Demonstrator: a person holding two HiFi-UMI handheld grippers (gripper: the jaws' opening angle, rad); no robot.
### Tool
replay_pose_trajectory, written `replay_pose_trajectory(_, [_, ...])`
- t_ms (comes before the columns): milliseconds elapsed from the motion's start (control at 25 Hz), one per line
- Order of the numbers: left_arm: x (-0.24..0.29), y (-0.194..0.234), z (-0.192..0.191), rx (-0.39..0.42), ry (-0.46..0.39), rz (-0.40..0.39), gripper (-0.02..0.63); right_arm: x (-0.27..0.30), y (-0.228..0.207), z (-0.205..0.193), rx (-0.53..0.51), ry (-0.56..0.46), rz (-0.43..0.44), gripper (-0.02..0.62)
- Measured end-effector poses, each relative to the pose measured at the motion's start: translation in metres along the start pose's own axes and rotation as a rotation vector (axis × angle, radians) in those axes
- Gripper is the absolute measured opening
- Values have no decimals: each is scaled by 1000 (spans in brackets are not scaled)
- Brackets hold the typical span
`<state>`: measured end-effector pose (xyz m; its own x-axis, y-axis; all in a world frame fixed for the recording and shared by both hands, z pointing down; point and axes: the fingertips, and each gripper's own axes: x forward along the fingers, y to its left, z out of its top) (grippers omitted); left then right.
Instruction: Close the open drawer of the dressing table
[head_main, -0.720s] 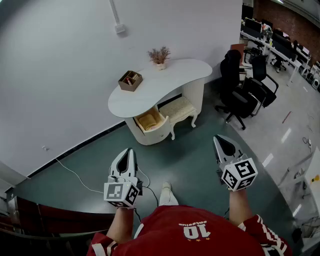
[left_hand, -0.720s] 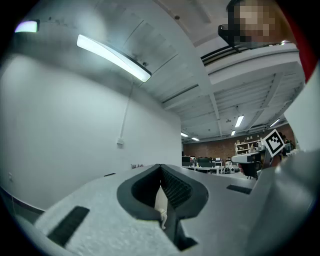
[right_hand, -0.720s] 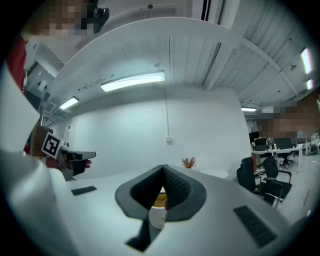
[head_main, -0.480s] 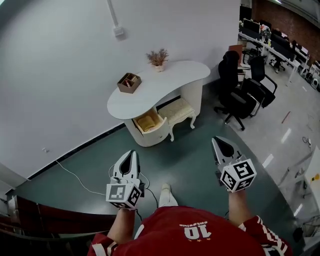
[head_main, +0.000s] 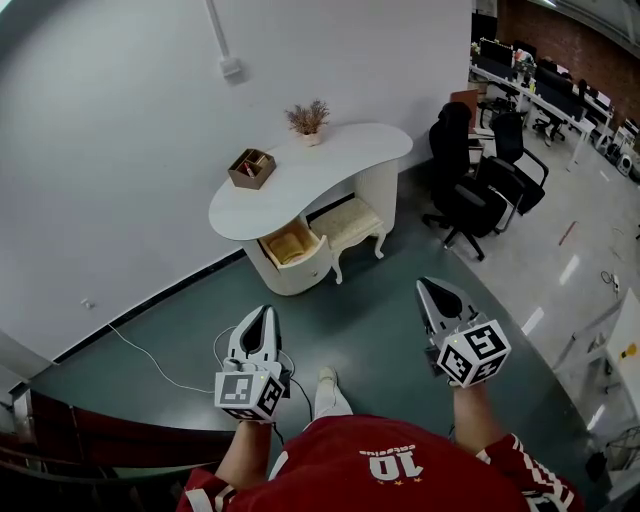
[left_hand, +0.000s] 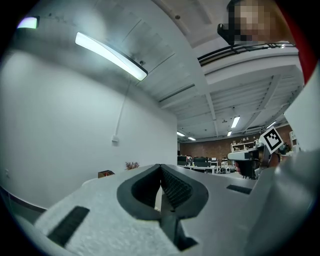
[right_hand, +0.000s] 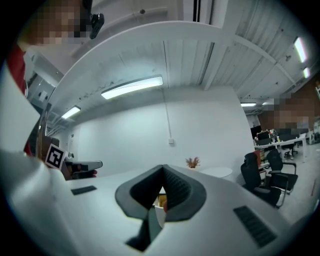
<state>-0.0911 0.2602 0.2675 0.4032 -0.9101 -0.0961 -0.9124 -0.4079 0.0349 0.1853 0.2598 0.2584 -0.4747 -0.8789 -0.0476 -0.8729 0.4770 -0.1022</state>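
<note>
The drawer (head_main: 291, 244) stands pulled out from under the left end of the table (head_main: 330, 165), beside the stool (head_main: 347, 221) tucked under the table's middle. It is well ahead of both grippers. Its slide axis runs from the wall out over the floor, its curved front faces the person, and its inside looks yellowish. Only the head view shows the drawer whole. That view also shows a box (head_main: 251, 168) near the left end of the tabletop, a plant (head_main: 307, 117) at its back edge by the wall, chairs (head_main: 470, 190) off to the right, and a cable (head_main: 150, 360) along the floor. The left gripper (head_main: 262, 313) has its jaws closed tip to tip with nothing between them. Its own view looks level along them, with the box and plant small above the left jaw, and does not show the drawer. The right gripper (head_main: 428, 286) is likewise closed and empty. Its own view shows the plant, the table's right end and the chairs, with a yellowish sliver in the hollow behind the pads.
</note>
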Motion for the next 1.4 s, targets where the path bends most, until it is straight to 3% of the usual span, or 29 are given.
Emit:
replay_pose_trajectory(360, [-1, -3, -8, -4, 20, 10, -2, -2, 1, -7, 12, 10, 33, 5])
replay_pose_trajectory(640, [15, 16, -23, 16, 65, 42, -2, 32, -8, -18, 30, 25, 67, 5])
replay_pose_trajectory(1040, [108, 57, -37, 3, 59, 79, -2, 117, -61, 0, 1, 54, 81, 5])
replay_pose_trajectory(1400, [195, 112, -33, -28, 6, 146, -2, 224, -93, 27, -61, 61, 166, 5])
